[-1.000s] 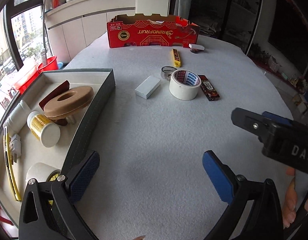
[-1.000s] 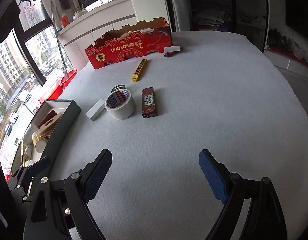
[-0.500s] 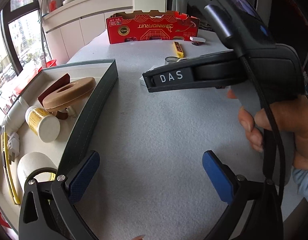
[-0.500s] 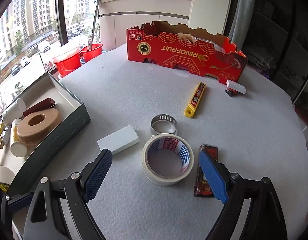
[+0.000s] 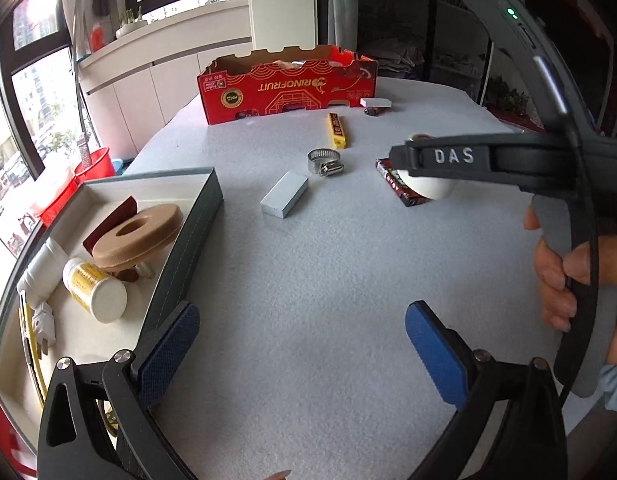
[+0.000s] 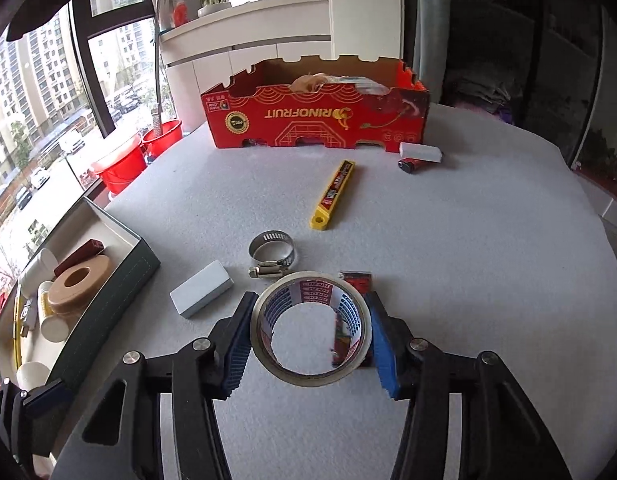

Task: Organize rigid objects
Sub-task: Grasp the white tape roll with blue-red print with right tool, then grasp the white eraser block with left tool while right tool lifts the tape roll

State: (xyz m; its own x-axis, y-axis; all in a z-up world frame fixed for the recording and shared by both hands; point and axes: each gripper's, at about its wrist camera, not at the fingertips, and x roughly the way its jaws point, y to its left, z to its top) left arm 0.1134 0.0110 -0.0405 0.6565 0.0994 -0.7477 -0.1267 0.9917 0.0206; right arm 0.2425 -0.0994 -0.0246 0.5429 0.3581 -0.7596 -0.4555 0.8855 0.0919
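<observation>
My right gripper (image 6: 310,340) is shut on a white tape roll (image 6: 268,354) with blue and red print inside; its blue pads press both sides. The roll (image 5: 428,190) is mostly hidden behind the right gripper's body in the left wrist view. My left gripper (image 5: 300,344) is open and empty over the table beside the grey-green tray (image 5: 196,224). The tray (image 6: 120,292) holds a tan ring (image 6: 78,284), a white bottle (image 5: 94,290), a dark red block and other items.
On the table lie a white block (image 6: 202,294), a metal hose clamp (image 6: 272,254), a yellow cutter (image 6: 334,194), a dark red packet (image 5: 396,182), and a battery with a white block (image 6: 420,154). A red cardboard box (image 6: 316,118) stands at the back.
My right gripper has moved forward across the table to the tape roll and closed on it. My left gripper stayed open beside the tray.
</observation>
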